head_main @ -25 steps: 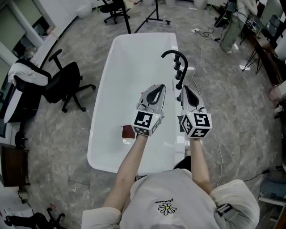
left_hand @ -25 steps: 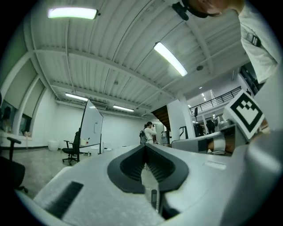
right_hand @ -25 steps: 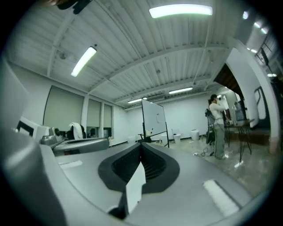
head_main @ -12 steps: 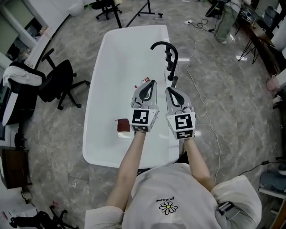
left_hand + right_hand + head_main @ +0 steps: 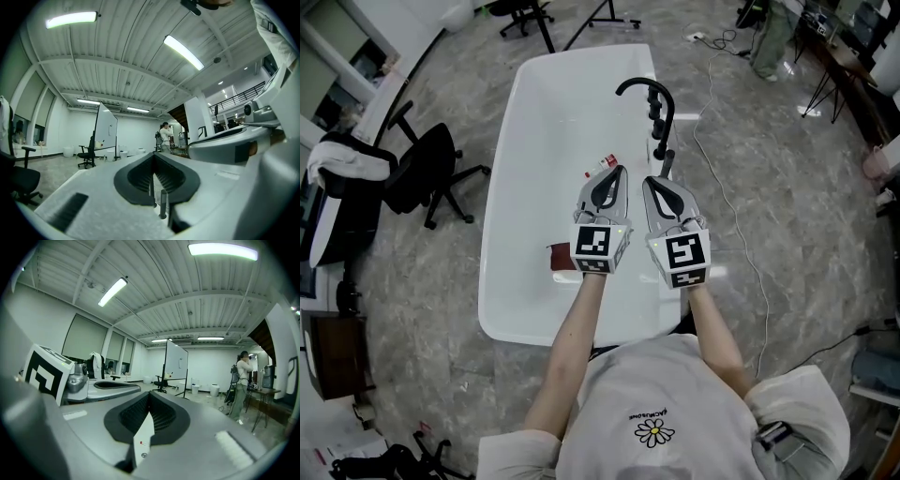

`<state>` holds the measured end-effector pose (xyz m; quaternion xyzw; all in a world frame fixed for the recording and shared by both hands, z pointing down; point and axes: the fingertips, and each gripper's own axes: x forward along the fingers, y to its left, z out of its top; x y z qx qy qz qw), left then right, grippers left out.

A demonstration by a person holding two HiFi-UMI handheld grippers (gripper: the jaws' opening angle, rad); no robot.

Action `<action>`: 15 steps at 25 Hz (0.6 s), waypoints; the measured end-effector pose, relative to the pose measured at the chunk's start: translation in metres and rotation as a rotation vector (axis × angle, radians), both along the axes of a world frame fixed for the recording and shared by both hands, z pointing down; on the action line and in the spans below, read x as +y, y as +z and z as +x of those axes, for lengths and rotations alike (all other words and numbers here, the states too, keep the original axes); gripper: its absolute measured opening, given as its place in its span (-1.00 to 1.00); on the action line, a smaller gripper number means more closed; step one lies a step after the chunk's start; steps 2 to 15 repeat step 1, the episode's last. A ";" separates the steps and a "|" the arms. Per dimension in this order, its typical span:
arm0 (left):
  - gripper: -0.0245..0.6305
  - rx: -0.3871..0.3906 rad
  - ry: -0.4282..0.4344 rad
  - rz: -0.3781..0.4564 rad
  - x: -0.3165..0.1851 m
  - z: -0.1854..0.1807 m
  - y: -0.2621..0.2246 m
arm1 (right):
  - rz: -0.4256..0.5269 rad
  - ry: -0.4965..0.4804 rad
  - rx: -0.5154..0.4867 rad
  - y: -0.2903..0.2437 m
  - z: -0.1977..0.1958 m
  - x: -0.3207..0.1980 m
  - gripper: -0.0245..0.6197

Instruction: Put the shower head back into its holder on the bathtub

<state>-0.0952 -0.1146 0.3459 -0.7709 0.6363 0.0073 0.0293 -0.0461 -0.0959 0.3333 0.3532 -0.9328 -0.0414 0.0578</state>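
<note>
Both grippers' fingers together, level.

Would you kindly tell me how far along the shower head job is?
Nothing looks done yet. In hand: nothing; the left tool and right tool are both shut and empty over the tub. Left: pick up the shower head and seat it at the black fitting on the rim. A small white-and-red thing lies beyond the left tool; I cannot tell whether that is it.

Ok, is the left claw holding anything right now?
No, the left claw is shut, with its jaws pressed together and nothing between them in the left gripper view.
</note>
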 end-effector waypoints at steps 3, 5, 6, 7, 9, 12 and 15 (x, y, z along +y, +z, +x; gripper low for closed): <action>-0.93 0.003 0.005 -0.001 0.000 0.003 0.001 | -0.004 -0.002 -0.003 -0.001 0.001 0.000 -0.91; -0.93 0.003 0.005 -0.001 0.000 0.003 0.001 | -0.004 -0.002 -0.003 -0.001 0.001 0.000 -0.91; -0.93 0.003 0.005 -0.001 0.000 0.003 0.001 | -0.004 -0.002 -0.003 -0.001 0.001 0.000 -0.91; -0.93 0.003 0.005 -0.001 0.000 0.003 0.001 | -0.004 -0.002 -0.003 -0.001 0.001 0.000 -0.91; -0.93 0.003 0.005 -0.001 0.000 0.003 0.001 | -0.004 -0.002 -0.003 -0.001 0.001 0.000 -0.91; -0.93 0.003 0.005 -0.001 0.000 0.003 0.001 | -0.004 -0.002 -0.003 -0.001 0.001 0.000 -0.91; -0.93 0.003 0.005 -0.001 0.000 0.003 0.001 | -0.004 -0.002 -0.003 -0.001 0.001 0.000 -0.91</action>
